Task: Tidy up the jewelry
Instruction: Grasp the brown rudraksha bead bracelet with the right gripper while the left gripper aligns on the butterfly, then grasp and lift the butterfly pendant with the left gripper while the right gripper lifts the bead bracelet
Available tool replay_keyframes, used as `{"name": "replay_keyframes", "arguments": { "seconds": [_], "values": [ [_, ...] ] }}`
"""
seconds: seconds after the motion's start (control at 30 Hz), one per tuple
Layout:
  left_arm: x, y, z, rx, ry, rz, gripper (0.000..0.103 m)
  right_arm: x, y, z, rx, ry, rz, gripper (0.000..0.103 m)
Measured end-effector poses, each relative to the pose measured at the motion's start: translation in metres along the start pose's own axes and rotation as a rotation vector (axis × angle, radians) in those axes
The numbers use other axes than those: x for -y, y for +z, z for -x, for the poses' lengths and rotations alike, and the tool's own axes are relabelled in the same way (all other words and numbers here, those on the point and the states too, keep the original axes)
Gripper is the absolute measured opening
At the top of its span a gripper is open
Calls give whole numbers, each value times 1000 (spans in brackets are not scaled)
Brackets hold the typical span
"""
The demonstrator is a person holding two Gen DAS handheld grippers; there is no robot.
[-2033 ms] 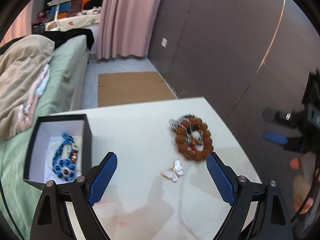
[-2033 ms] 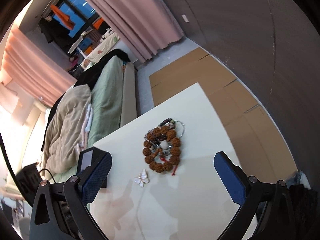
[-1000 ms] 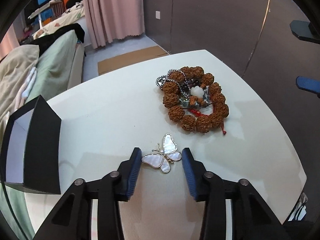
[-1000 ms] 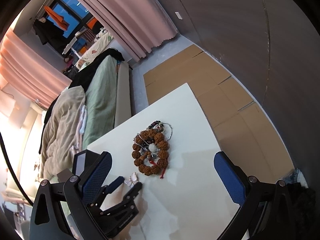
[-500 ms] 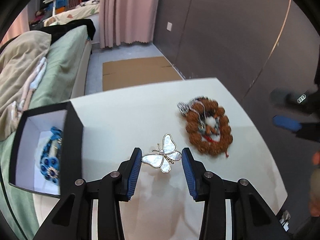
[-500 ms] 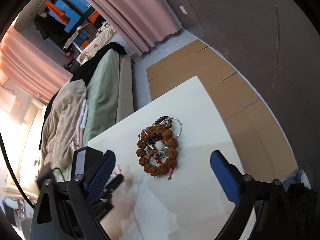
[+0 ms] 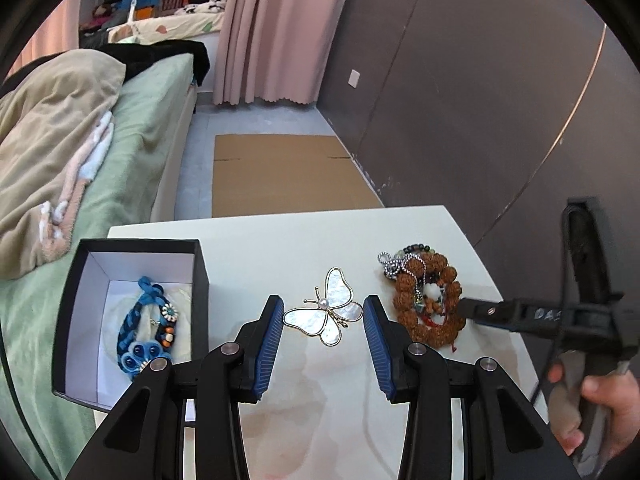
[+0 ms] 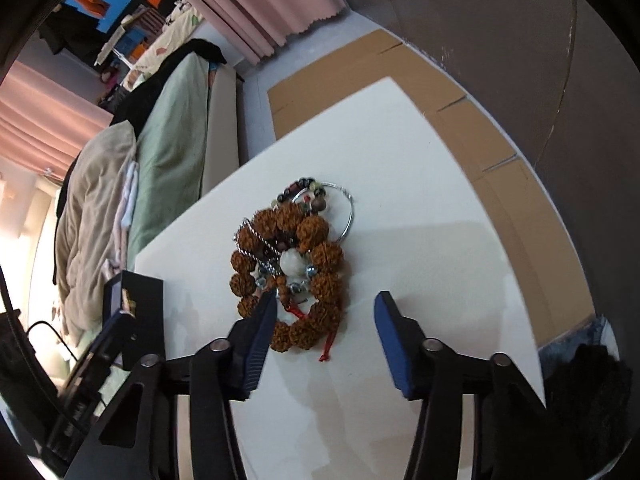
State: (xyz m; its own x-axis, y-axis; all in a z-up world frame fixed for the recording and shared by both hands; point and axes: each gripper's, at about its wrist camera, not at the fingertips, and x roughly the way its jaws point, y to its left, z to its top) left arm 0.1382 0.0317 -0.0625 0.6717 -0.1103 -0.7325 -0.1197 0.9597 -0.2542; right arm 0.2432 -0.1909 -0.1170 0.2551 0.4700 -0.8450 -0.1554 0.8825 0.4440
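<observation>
On the white table (image 7: pixel 280 240), your left gripper (image 7: pixel 323 320) pinches the thin, fragile butterfly brooch (image 7: pixel 326 312) by its wingtips, the box (image 7: pixel 200 280) at nine o'clock, while your right gripper's (image 8: pixel 324 320) jaws are closing around the loose, tangly bead bracelet (image 8: pixel 296 264).

A pearly white, gold-edged butterfly brooch (image 7: pixel 329 312), rust-brown bead bracelet (image 8: pixel 298 272), blue braided necklace (image 7: pixel 147 322), black box (image 7: pixel 200 280), white-lined.

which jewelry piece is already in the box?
The blue braided bracelet. It lies inside the black box; the butterfly brooch and brown bead bracelet are outside.
</observation>
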Motion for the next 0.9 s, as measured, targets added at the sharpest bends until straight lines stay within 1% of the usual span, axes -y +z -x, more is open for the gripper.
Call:
{"name": "replay_keyframes", "arguments": {
  "seconds": [0.07, 0.2, 0.3, 0.37, 0.4, 0.43, 0.5, 0.53, 0.63, 0.7, 0.9],
  "values": [
    [-1, 1, 4, 7, -3, 2, 43, 0, -1, -6, -10, -21, 4, 46],
    [-4, 0, 9, 16, -4, 9, 43, -7, 1, -6, 8, -66, 45, 46],
    [-6, 0, 13, 19, -4, 14, 43, -21, -2, -10, 21, -149, 127, 46],
    [-6, -2, 16, 24, -3, 14, 42, -29, -7, -12, 26, -220, 197, 43],
    [-6, -3, 17, 25, -3, 14, 43, -30, -8, -12, 28, -232, 213, 43],
    [-6, -4, 20, 27, -2, 13, 43, -30, -10, -11, 28, -241, 226, 39],
    [-6, -5, 22, 30, 0, 11, 43, -26, -11, -8, 18, -215, 216, 24],
    [-8, -5, 23, 32, 1, 11, 43, -23, -11, -7, 15, -207, 208, 20],
    [-11, -5, 27, 36, 2, 16, 43, -12, -11, 0, 16, -167, 167, 19],
    [-13, -5, 29, 41, 1, 22, 43, -7, -11, 7, 35, -129, 136, 19],
    [-15, -6, 38, 57, -5, 25, 43, -6, -11, 46, 152, 0, 82, 19]
  ]
}}
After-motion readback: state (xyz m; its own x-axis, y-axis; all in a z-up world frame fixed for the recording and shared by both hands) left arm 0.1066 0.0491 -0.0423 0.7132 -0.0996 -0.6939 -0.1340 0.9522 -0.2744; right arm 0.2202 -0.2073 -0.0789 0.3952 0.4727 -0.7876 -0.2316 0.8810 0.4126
